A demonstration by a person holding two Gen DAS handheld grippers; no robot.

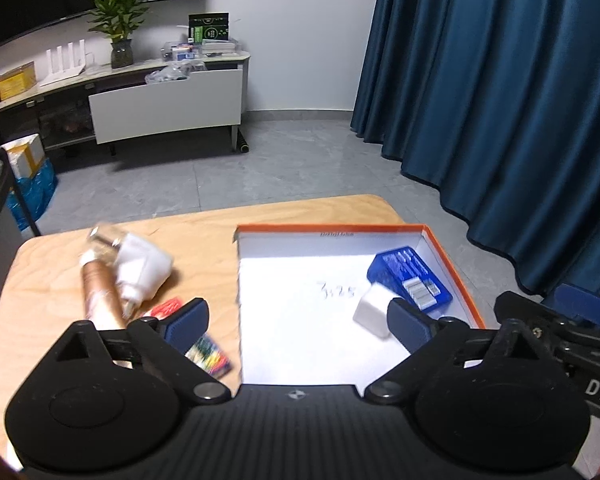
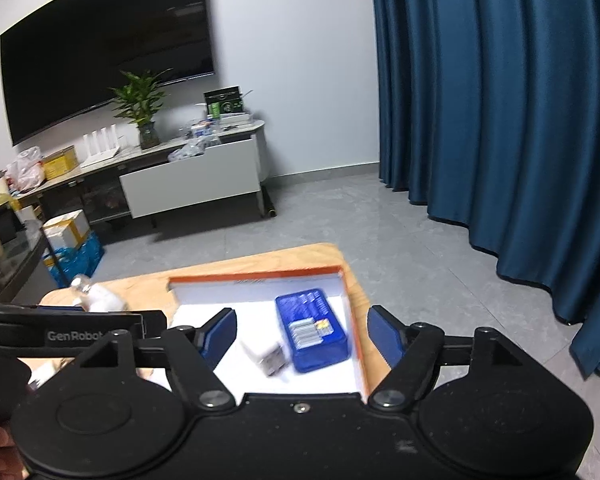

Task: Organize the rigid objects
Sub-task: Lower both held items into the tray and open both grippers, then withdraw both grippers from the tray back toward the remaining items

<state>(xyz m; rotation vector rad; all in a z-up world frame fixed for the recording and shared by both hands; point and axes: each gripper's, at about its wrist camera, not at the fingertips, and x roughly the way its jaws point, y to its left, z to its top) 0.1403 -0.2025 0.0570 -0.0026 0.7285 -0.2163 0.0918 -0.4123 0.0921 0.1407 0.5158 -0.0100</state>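
Observation:
An orange-rimmed white box (image 1: 448,258) lies on the wooden table (image 1: 204,248); it also shows in the right wrist view (image 2: 350,316). In it lie a blue case (image 1: 410,280) (image 2: 312,330) and a white charger block (image 1: 370,314) (image 2: 262,354). Left of the box lie a white plug adapter (image 1: 142,268), a copper tube (image 1: 100,296), a red pack (image 1: 166,308) and a colourful small pack (image 1: 210,354). My left gripper (image 1: 298,322) is open and empty above the box's near left. My right gripper (image 2: 302,338) is open and empty above the box.
A TV stand (image 1: 164,100) with a plant (image 1: 120,20) and boxes stands across the grey floor. Blue curtains (image 1: 500,100) hang at the right. Bags and boxes (image 1: 28,176) sit on the floor at the left.

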